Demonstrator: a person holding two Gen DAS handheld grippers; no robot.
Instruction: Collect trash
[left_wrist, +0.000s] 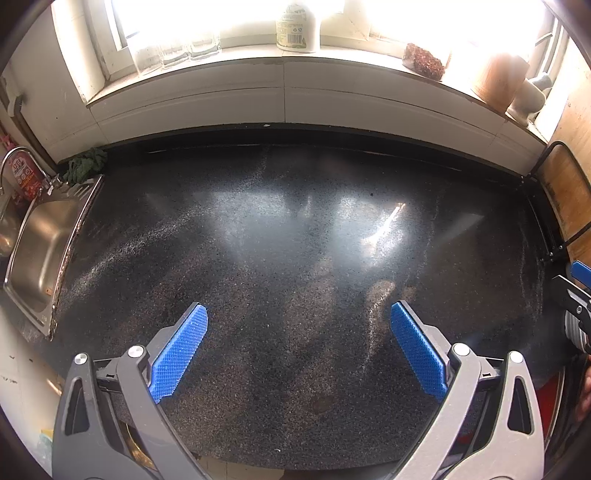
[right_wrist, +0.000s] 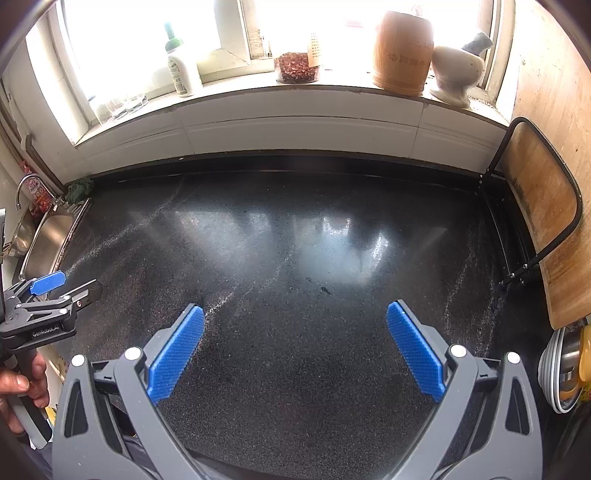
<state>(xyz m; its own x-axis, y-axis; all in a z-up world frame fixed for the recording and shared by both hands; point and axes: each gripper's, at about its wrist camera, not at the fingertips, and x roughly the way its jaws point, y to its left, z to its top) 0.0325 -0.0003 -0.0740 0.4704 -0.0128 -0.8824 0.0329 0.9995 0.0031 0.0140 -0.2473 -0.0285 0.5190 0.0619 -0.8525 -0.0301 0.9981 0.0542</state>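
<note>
Both grippers hung over the dark counter (left_wrist: 295, 229), the left gripper (left_wrist: 299, 347) and the right gripper (right_wrist: 295, 347) each with fingers spread wide and nothing between them. No trash showed on the counter; only a small dark speck (right_wrist: 325, 290) lay near its middle. This looked like either the start or the end of collecting, so the next move called for finding litter. The sink (left_wrist: 40, 251) bordered the counter at nine o'clock, the cutting board (right_wrist: 546, 229) at three, the windowsill (right_wrist: 295, 92) at twelve; between them, room was ample.
</note>
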